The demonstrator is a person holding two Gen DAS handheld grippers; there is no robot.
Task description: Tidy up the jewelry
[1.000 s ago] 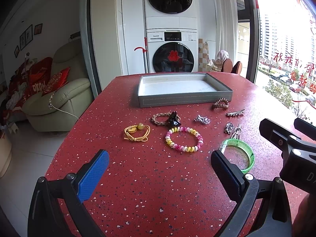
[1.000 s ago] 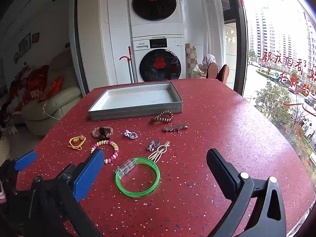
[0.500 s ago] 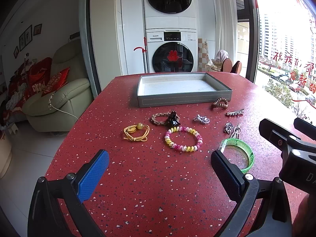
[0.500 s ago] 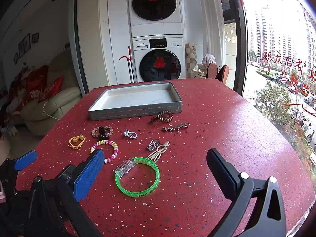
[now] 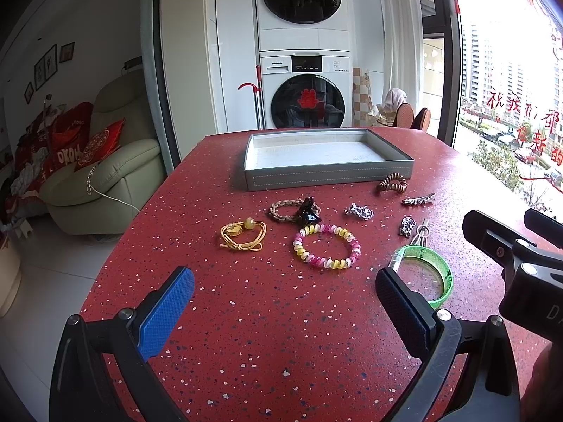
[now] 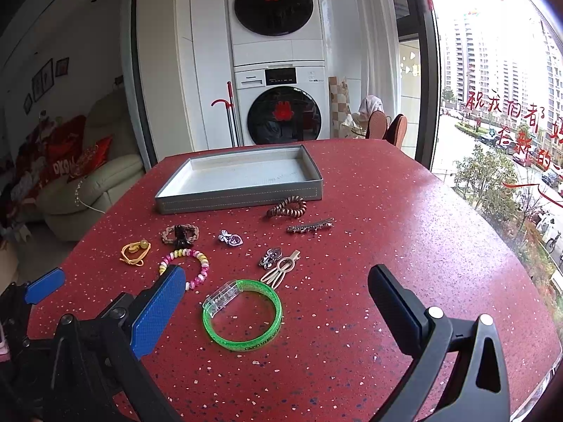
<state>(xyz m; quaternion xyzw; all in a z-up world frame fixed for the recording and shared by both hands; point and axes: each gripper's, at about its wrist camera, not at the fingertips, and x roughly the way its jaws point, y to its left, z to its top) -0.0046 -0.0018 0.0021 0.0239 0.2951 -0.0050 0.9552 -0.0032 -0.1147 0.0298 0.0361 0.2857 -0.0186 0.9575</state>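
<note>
A grey tray (image 5: 327, 176) with a white, empty floor stands at the far side of the red table; it also shows in the right wrist view (image 6: 239, 199). In front of it lie a yellow cord tie (image 5: 242, 235), a braided bracelet with a black charm (image 5: 295, 208), a pink-yellow bead bracelet (image 5: 327, 250), a green bangle (image 6: 242, 313), a brown spiral tie (image 6: 286, 207), silver brooches (image 6: 230, 238) and hair clips (image 6: 309, 227). My left gripper (image 5: 283, 304) is open and empty, short of the bead bracelet. My right gripper (image 6: 276, 304) is open and empty, hovering near the green bangle.
The red speckled table (image 6: 404, 232) ends at a window on the right. A stacked washer and dryer (image 5: 304, 70) stands behind the table. A cream sofa (image 5: 105, 172) with red cushions is off to the left.
Both grippers have stayed open and almost still. The right gripper has edged slightly forward toward the green bangle. No item has moved.
</note>
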